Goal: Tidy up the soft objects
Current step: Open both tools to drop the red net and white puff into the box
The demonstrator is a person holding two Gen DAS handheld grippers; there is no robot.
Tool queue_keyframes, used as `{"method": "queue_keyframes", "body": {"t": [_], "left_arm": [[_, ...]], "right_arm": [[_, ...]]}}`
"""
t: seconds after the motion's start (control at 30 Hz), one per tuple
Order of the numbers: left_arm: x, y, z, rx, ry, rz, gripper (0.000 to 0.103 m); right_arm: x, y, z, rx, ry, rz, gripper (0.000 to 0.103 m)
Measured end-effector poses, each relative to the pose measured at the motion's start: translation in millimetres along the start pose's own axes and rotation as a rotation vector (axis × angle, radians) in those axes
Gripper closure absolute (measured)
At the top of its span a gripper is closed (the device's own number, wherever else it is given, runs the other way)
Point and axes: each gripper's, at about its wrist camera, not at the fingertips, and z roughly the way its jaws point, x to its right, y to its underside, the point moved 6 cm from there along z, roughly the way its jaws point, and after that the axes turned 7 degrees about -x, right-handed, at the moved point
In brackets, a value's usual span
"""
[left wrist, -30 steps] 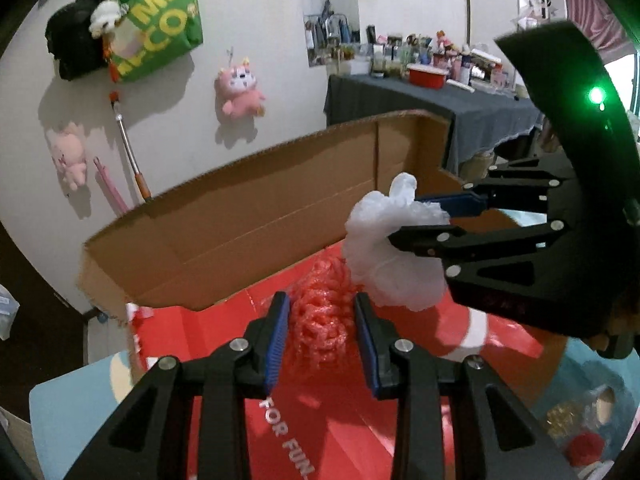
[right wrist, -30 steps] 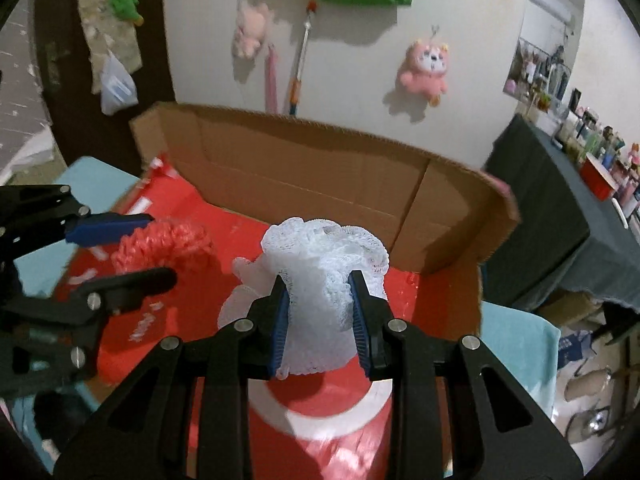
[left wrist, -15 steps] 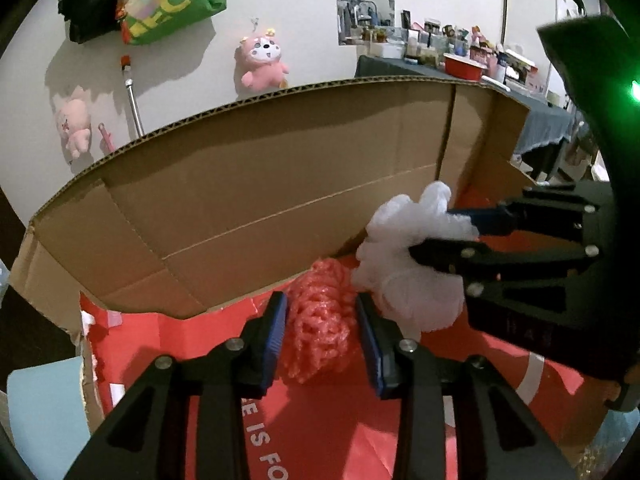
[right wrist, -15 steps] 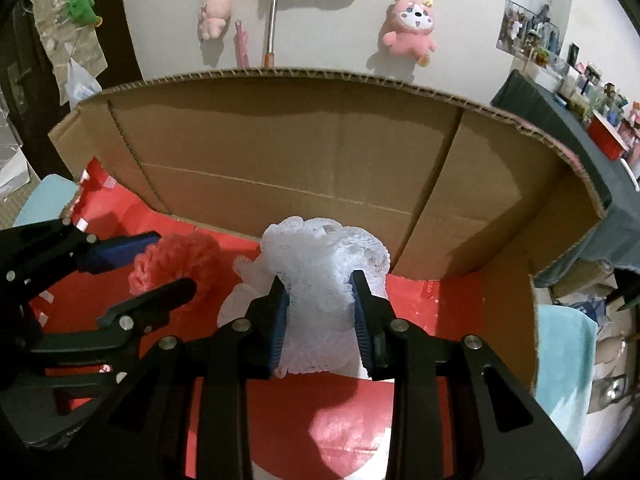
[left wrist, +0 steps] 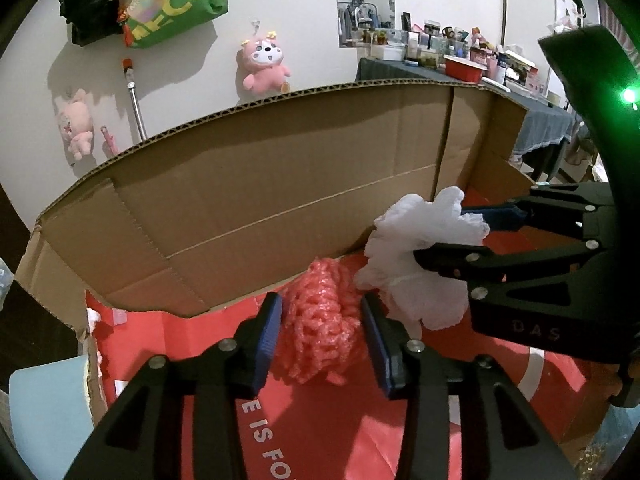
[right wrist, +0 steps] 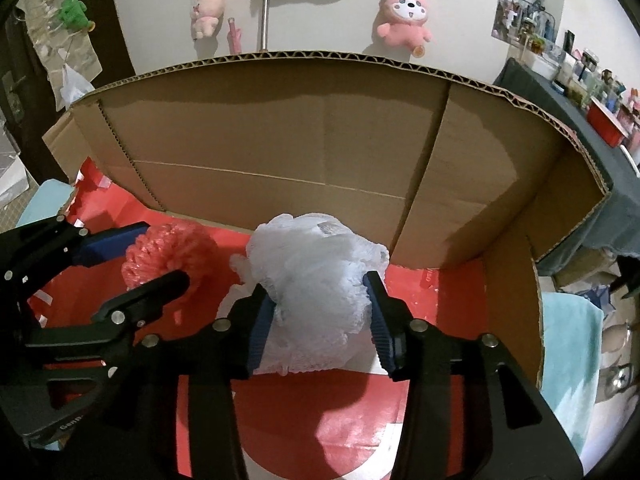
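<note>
A red mesh puff (left wrist: 320, 320) lies between the fingers of my left gripper (left wrist: 320, 324), low over the red floor of the cardboard box (left wrist: 280, 184). The jaws stand wider than before, with a gap at each pad. A white mesh puff (right wrist: 316, 280) sits between the fingers of my right gripper (right wrist: 320, 304), also spread and low in the box (right wrist: 320, 140). In the left wrist view the white puff (left wrist: 420, 256) and right gripper (left wrist: 440, 236) are just right of the red puff. In the right wrist view the red puff (right wrist: 168, 252) and left gripper (right wrist: 160, 256) are at left.
The box's tall brown back wall stands close ahead, its right wall (right wrist: 520, 200) beside the white puff. A light blue cloth (right wrist: 568, 344) lies outside the box at right. Pink plush toys (left wrist: 264, 64) hang on the wall behind. A cluttered dark table (left wrist: 460, 76) stands far right.
Both grippers moved forward and down into the box with their puffs. Both pairs of jaws have spread apart, loosening their hold on the red and white puffs.
</note>
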Motion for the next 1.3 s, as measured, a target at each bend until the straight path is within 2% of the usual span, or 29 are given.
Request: {"method": "queue_keyframes", "body": {"t": [0.13,0.23,0.37,0.47,0.8,0.93,1.17,1.3], "left_arm": [[-1,5,2,-0.012,-0.003,0.001,0.053],[-2,9,1,-0.014,-0.012,0.005,0.045],[-1,11,2,-0.023,-0.018,0.011,0.043],[-3,12,-1,-0.017,-0.026,0.012,0.033],[-5,19,-14,-0.001,-0.025,-0.015,0.024],[-4,20,-32,0.032,-0.014,-0.038,0.016],[-2,21,-83,0.121,-0.016,-0.084,0.003],[5,26,-123,0.182,-0.02,-0.105,0.0]], "right_arm": [[0,1,-1,0.002,0.005,-0.006,0.055],[0,4,-1,-0.002,0.009,-0.007,0.053],[2,8,-1,-0.01,0.014,-0.003,0.049],[3,9,-3,-0.015,0.008,0.009,0.046],[5,14,-8,-0.028,-0.003,0.037,0.044],[5,16,-16,-0.023,0.023,0.038,0.033],[4,21,-52,0.019,0.018,0.055,0.033],[0,26,-89,0.072,0.019,0.056,0.031]]}}
